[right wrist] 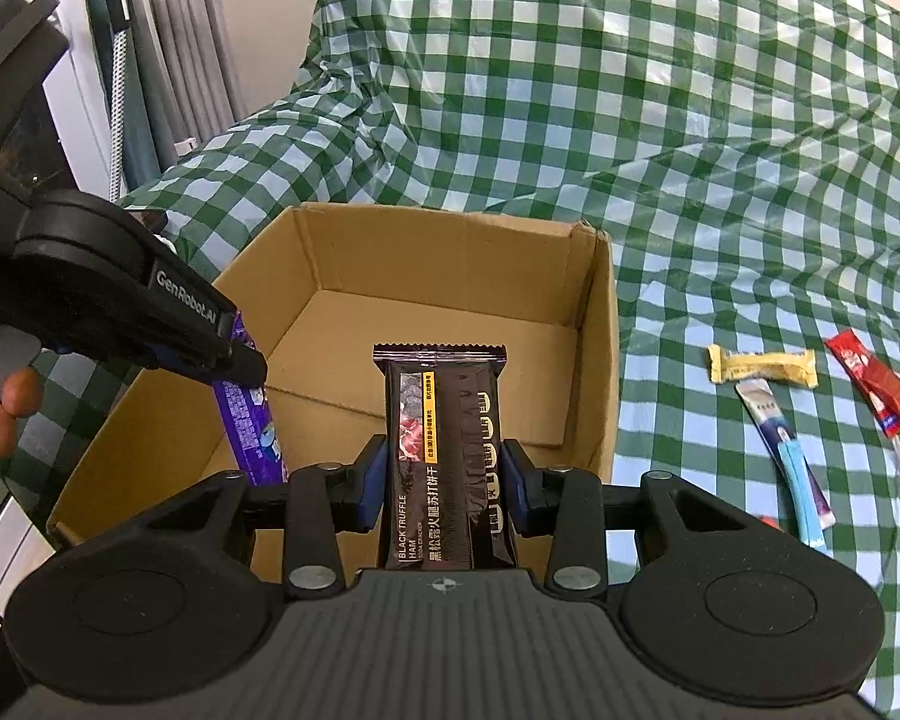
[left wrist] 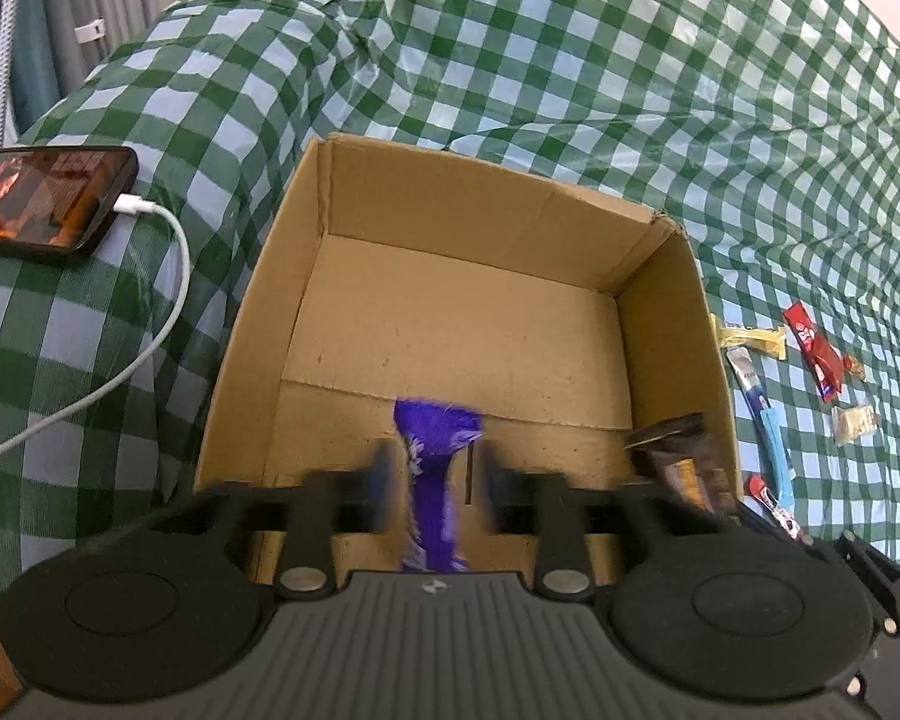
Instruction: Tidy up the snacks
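Left gripper (left wrist: pixel 432 474) spread wider than a blurred purple snack packet (left wrist: pixel 435 480) between its fingers, contact unclear, over the near floor of the cardboard box (left wrist: pixel 480 228); right gripper (right wrist: pixel 444 480) pinching a dark cracker packet (right wrist: pixel 444 450) above the same box; loose snacks (right wrist: pixel 810 420) off to the right on the checked cloth (right wrist: pixel 690 120)
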Motion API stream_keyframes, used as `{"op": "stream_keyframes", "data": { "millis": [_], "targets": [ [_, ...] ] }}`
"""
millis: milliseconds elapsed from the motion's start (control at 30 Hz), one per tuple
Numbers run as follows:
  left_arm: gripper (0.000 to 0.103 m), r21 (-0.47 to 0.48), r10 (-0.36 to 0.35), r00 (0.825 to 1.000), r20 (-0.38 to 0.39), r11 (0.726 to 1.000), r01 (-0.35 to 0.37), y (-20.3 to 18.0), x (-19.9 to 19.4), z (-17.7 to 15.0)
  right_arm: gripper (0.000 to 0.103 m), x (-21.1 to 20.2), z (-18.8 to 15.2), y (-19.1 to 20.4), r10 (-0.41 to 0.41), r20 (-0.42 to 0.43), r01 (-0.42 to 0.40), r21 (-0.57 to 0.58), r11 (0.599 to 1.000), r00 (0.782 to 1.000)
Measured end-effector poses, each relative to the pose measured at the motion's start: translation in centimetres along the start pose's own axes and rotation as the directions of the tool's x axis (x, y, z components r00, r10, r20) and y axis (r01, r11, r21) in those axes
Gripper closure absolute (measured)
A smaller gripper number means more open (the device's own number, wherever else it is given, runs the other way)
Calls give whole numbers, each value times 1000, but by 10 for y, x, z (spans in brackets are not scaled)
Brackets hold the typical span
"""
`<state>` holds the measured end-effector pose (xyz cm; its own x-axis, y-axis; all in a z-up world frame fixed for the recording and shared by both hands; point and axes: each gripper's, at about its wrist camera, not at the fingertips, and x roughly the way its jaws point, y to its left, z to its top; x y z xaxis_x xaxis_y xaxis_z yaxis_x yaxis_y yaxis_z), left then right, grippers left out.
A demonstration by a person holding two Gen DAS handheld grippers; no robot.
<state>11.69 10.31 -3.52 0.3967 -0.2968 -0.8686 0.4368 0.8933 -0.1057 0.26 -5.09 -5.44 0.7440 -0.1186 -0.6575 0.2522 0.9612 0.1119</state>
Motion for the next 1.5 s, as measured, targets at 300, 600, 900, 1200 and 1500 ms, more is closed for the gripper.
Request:
{"op": "stream_keyframes", "data": {
  "millis": [300, 600, 900, 1200, 1500],
  "targets": [
    [0, -34, 94, 995, 27, 995, -94, 20, -20, -28, 15, -17, -7, 6, 18, -36, -19, -3, 1000, 999],
    [0, -19, 165, 986, 14, 986, -165, 20, -53, -94, 5, -61, -35, 22, 4, -58, -1, 40, 999, 998],
    [0, 9, 165, 981, 103, 986, -167, 13, -98, -128, 1, -113, -52, 37, -21, 46, 22, -14, 1000, 999],
    [0, 41, 164, 973, 160, 984, -173, 1, -126, -150, 1, -149, -62, 37, -50, 112, 51, -11, 999, 992],
    [0, 61, 163, 966, 202, 982, -179, -7, -144, -161, 1, -172, -71, 39, -58, 158, 61, -16, 998, 986]
  ]
}}
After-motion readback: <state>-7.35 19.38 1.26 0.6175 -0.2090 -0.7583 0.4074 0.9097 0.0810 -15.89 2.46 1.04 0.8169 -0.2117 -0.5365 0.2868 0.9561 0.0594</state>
